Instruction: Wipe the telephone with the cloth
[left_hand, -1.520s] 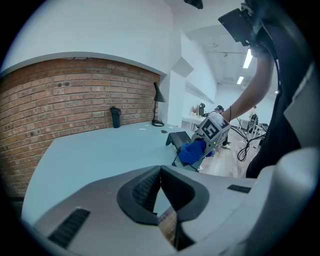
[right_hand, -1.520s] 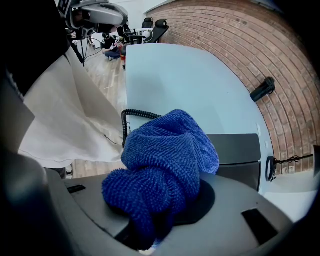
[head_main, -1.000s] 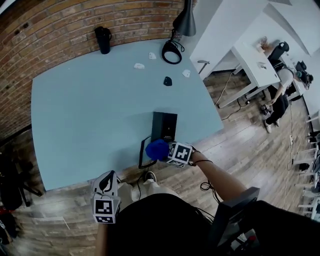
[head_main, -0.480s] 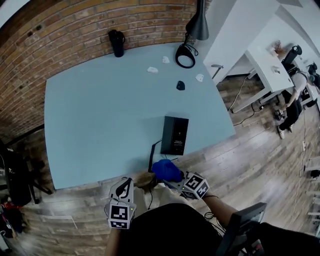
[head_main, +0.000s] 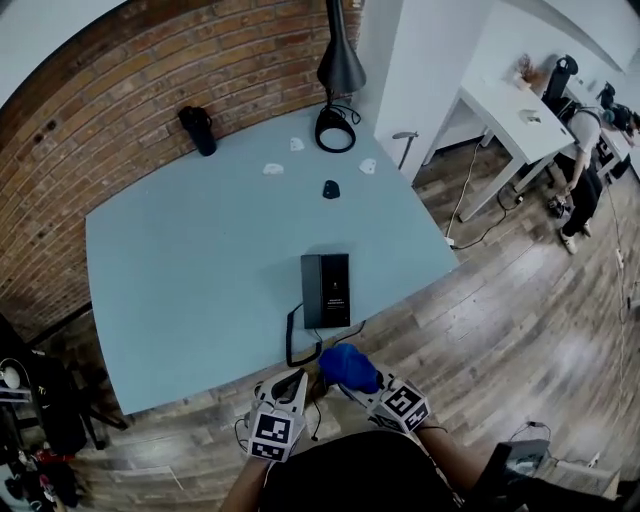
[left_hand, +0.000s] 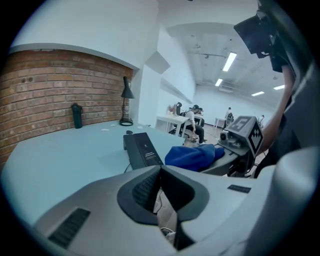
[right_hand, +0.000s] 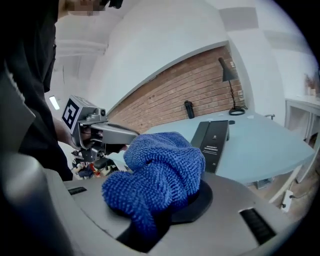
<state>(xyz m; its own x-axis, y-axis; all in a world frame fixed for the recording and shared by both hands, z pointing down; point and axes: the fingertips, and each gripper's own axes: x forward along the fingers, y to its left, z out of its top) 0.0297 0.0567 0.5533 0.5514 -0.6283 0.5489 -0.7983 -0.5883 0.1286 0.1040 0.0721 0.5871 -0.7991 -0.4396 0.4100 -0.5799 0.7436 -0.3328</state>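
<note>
The right claw is closed on the cloth, a bunched blue towelling wad that bulges up and out over both jaws (seen closest in the right gripper view). The claw holds it in the air over the wooden floor, just short of the table's near edge.

The telephone lies flat on the table straight ahead of this claw, a black slab set lengthways away from it. Its near end is close to the table edge and clear of the cloth. From the right claw it shows just beyond the wad and a little to the right. Its cord loops off the near left corner.

The left claw hangs just to the left of the right one, also off the table. Its jaws are brought together at the tips with nothing between them. From it, the telephone sits ahead, and the cloth ahead and to the right.

Far beyond both claws, by the brick wall, stand a black lamp and a dark flask.
</note>
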